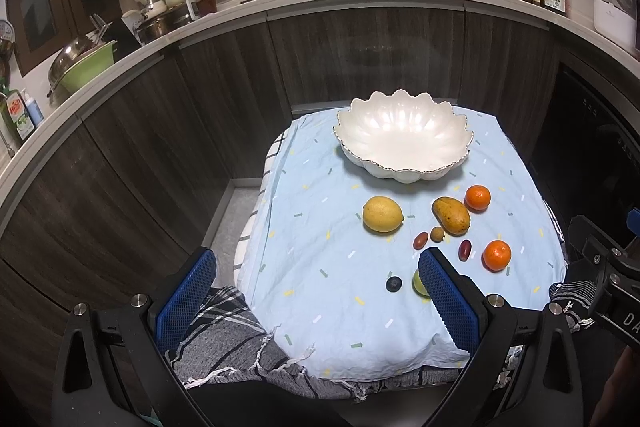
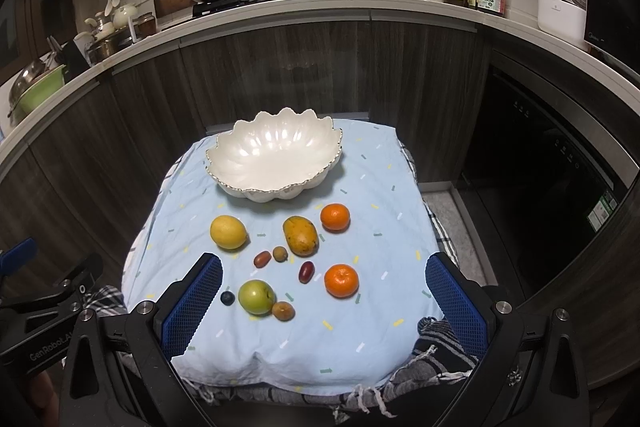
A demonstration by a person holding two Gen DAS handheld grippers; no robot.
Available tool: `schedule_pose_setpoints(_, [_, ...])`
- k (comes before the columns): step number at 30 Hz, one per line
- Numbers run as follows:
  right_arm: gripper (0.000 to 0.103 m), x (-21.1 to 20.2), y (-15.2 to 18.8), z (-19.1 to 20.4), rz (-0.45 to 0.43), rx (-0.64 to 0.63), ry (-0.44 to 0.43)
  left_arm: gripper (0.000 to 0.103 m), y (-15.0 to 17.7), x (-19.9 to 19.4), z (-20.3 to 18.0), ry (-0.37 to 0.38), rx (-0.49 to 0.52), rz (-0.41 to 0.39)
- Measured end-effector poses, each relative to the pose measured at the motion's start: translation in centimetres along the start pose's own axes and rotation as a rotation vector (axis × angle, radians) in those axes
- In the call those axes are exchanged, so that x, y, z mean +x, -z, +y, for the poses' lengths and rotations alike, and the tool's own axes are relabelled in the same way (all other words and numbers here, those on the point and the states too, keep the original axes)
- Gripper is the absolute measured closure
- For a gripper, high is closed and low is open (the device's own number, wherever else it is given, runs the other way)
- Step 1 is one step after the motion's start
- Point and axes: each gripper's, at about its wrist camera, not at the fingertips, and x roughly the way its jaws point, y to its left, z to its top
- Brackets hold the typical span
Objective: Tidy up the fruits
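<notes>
A white scalloped bowl (image 1: 402,143) (image 2: 274,157) stands empty at the far side of a light blue cloth (image 2: 360,331). In front of it lie a lemon (image 2: 228,231), a mango (image 2: 300,235), two oranges (image 2: 335,217) (image 2: 341,280), a green apple (image 2: 256,296), a blueberry (image 2: 227,297), two red grapes (image 2: 262,259) (image 2: 306,271) and two small brown fruits (image 2: 280,253) (image 2: 283,310). My left gripper (image 1: 316,267) is open and empty above the cloth's near left edge. My right gripper (image 2: 324,271) is open and empty above the near fruits.
The cloth covers a small table in front of dark wood cabinets (image 2: 280,67). The kitchen counter (image 2: 320,5) behind holds a wok, pots, a spice rack and bottles. A dark oven front (image 2: 552,187) is at the right. A plaid towel (image 1: 224,339) hangs at the near edge.
</notes>
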Motion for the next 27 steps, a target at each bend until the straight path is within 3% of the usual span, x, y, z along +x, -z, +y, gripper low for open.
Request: schedule_pose_setpoints(27, [0.0, 0.98, 0.31, -0.4, 0.009, 0.008, 0.0, 0.0, 0.09, 0.56, -0.34, 0.003, 0.014, 0.009])
